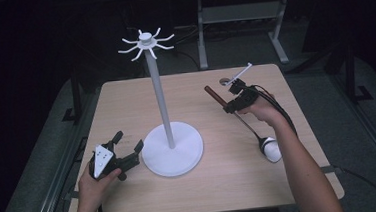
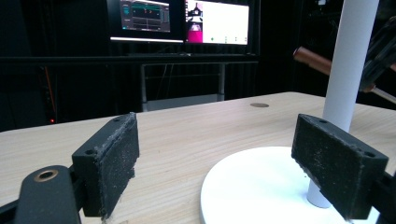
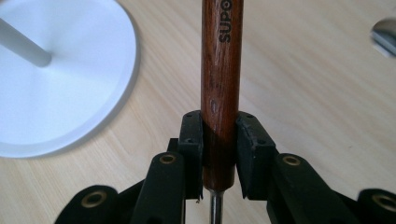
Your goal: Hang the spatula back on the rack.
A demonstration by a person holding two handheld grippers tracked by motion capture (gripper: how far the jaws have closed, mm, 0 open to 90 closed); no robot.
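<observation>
I've got the right gripper (image 1: 232,104) up over the right half of the table (image 1: 132,200), toward the far edge, and its pads are pinched on the wooden handle (image 3: 221,79) of a ladle. In the right gripper view the brown handle runs straight up between the two black jaws, pads pressed on both its sides, and a thin metal shaft (image 3: 215,207) comes out below the wood. Dark lettering sits near the top of the handle. In the high view the handle (image 1: 214,96) sticks out toward the far left from the gripper, and the shaft slants back toward me to the ladle bowl (image 1: 269,148), which is near the table's right edge, close to my forearm; I can't tell whether it touches the wood.

My left gripper (image 1: 129,149) sits low near the table's near left corner, jaws spread wide with nothing between them. In the left gripper view its two pads (image 2: 112,163) stand well apart, the right-hand one in front of the pole.

Between the two grippers stands the white stand (image 1: 172,152): round base flat on the table's middle, tall pole, a ring of hooks (image 1: 146,43) at the top, all bare. No container on the table; the ladle bowl's inside I can't see.
</observation>
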